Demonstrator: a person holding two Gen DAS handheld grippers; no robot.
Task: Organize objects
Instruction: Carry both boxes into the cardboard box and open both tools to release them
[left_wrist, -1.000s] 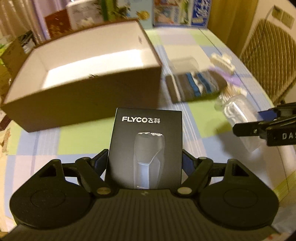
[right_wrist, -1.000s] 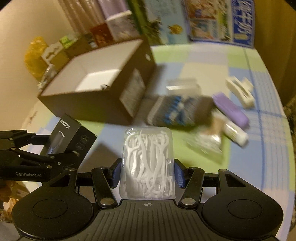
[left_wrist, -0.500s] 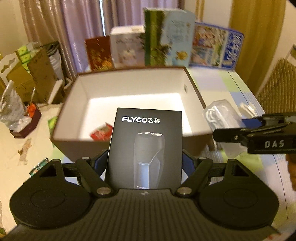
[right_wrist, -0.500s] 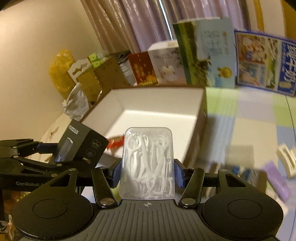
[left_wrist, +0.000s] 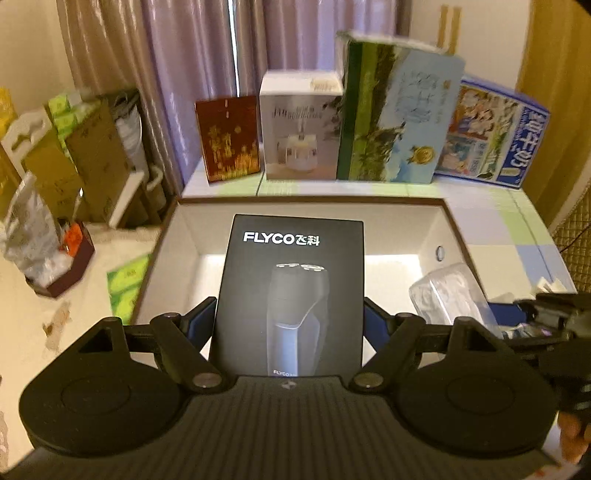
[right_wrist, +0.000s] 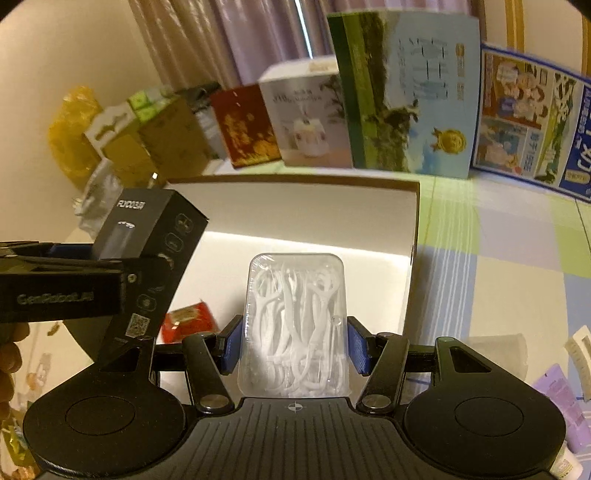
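Shaver box (left_wrist: 291, 295): your left gripper (left_wrist: 290, 325) has its jaws clamped on its sides, above the open box's (right_wrist: 413, 221) near wall.
Floss-pick case (right_wrist: 295, 328): gripped likewise by your right gripper (right_wrist: 293, 345).
Red packet (right_wrist: 188, 319): lies inside; lower both clear of it.
Far table edge: cartons standing.

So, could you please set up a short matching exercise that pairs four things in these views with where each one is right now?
Things:
1. black shaver box
2. clear floss pick case
3. small red packet
4. blue milk carton

Places:
a. lying on the floor of the open brown box
b. clamped in the right gripper
c. standing at the back of the table
d. clamped in the left gripper

Pairs: 1-d, 2-b, 3-a, 4-c
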